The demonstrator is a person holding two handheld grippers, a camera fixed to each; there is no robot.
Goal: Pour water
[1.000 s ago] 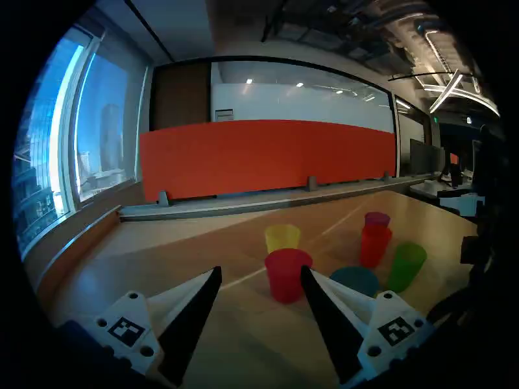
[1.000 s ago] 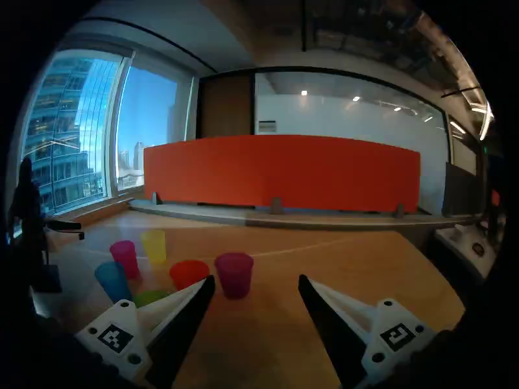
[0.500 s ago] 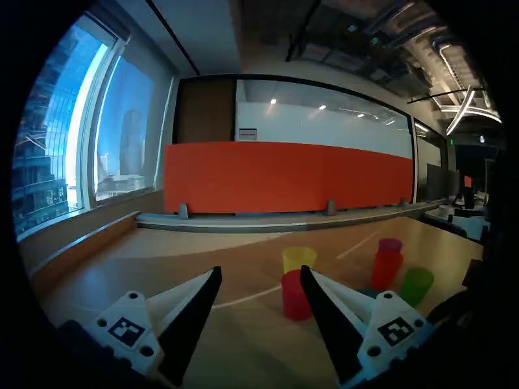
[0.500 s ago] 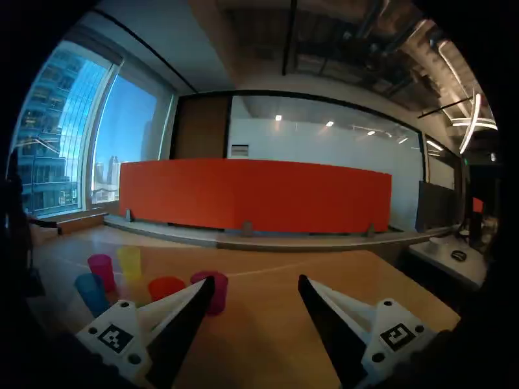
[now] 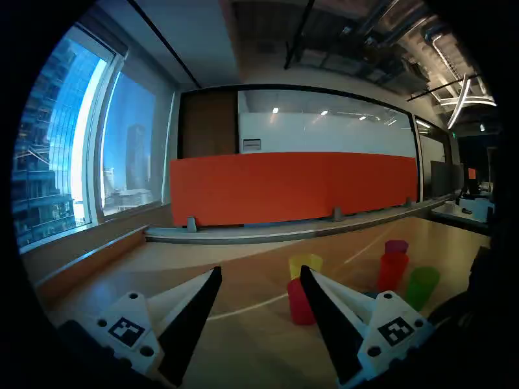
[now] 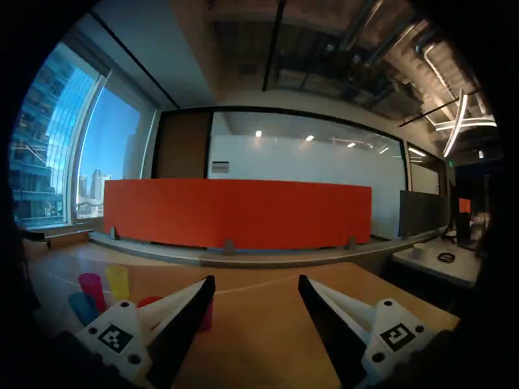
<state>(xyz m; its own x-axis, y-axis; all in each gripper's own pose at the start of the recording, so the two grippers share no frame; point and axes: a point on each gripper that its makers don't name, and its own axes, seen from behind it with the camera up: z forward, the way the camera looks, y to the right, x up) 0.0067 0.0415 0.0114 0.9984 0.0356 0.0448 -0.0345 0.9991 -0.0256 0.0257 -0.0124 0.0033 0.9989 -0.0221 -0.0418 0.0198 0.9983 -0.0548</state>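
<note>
Several coloured plastic cups stand grouped on the wooden table. In the left gripper view a pink-red cup sits just beyond my open left gripper, partly behind its right finger. A yellow cup stands behind it, with an orange cup, a purple cup and a green cup to the right. In the right gripper view my right gripper is open and holds nothing. A pink cup, a yellow cup and a blue cup stand low on the left, and a magenta cup peeks from behind the left finger.
An orange divider panel runs along the table's far edge. Tall windows fill the left side. A neighbouring desk with small items lies to the right.
Both views have tipped upward and sunk nearer the table. The cups have slid lower in each view, now partly hidden behind the fingers. Both grippers stay open.
</note>
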